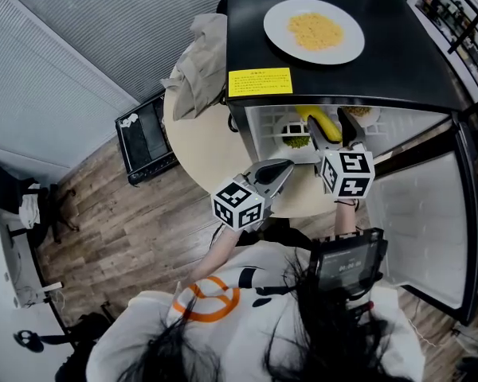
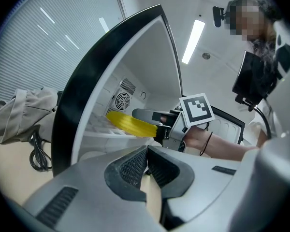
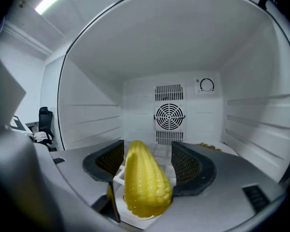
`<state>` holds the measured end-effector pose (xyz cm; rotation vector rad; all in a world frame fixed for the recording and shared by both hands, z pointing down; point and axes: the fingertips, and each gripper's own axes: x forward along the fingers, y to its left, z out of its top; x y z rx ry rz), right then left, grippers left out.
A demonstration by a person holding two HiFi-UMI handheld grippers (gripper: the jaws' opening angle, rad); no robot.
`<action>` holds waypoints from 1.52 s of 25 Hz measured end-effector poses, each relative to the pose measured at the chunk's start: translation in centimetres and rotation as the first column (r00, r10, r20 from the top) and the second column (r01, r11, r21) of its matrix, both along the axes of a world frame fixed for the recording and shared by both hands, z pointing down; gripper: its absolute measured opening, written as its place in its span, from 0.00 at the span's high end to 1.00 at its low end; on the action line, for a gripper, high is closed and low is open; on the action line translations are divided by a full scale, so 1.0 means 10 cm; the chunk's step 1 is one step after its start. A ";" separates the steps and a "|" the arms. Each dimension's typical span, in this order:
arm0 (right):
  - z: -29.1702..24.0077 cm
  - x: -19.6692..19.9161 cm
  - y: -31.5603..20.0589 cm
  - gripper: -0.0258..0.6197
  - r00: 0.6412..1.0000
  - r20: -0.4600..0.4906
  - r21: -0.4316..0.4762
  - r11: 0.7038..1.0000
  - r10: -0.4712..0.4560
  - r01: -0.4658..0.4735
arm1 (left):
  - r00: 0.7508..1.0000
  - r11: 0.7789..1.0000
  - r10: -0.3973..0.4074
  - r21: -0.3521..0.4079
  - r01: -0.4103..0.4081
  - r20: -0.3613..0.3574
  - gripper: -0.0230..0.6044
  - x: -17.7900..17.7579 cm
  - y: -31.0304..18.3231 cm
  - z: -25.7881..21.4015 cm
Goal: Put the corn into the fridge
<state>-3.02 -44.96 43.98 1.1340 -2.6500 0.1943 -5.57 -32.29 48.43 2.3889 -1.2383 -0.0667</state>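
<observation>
Far to the left of the left gripper, a crumpled beige cloth bag [image 1: 195, 64] lies on the round pale wooden table [image 1: 193, 146], against the side of the black mini fridge [image 1: 382, 70]. The left gripper [image 1: 277, 174] hovers above the table edge, just in front of the fridge's open mouth and lower than the right gripper. Its jaws are pressed together with nothing between them, as the left gripper view [image 2: 146, 154] shows.

Just to its right, the right gripper [image 1: 328, 134] reaches into the white fridge interior and pinches the thick end of the yellow corn cob [image 3: 144, 181] between its ribbed pads. The cob's tip points ahead of the jaws, toward the round fan grille [image 3: 169, 116] on the back wall. The left gripper view shows the cob [image 2: 130, 123] held above the shelf, inside the opening.

On the fridge's top, beyond both grippers, sit a rectangular yellow label [image 1: 260, 81] and a round white plate of yellow food [image 1: 314, 30]. The fridge door [image 1: 430, 213] stands swung open to the right of the right gripper.
</observation>
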 end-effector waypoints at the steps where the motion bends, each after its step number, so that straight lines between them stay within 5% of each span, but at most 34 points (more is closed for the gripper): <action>1: -0.03 0.02 0.02 0.50 1.000 0.001 0.005 1.000 0.001 -0.001 | 1.000 1.000 0.004 0.000 -0.004 0.000 0.95 0.01 0.00 0.00; 15: -0.27 0.33 0.49 0.51 0.991 0.110 0.007 0.997 0.081 -0.082 | 0.998 0.998 0.062 0.017 -0.062 -0.007 0.95 -0.04 0.21 -0.07; 25: -0.37 0.17 1.16 0.69 0.984 0.117 0.029 0.990 0.131 -0.135 | 0.988 0.987 0.151 0.050 -0.150 -0.016 0.95 -0.15 0.62 -0.17; 38: -0.13 -0.01 2.11 0.82 0.966 0.169 -0.061 0.980 0.198 -0.190 | 0.970 0.971 0.237 0.049 -0.235 -0.042 0.95 -0.16 1.26 -0.08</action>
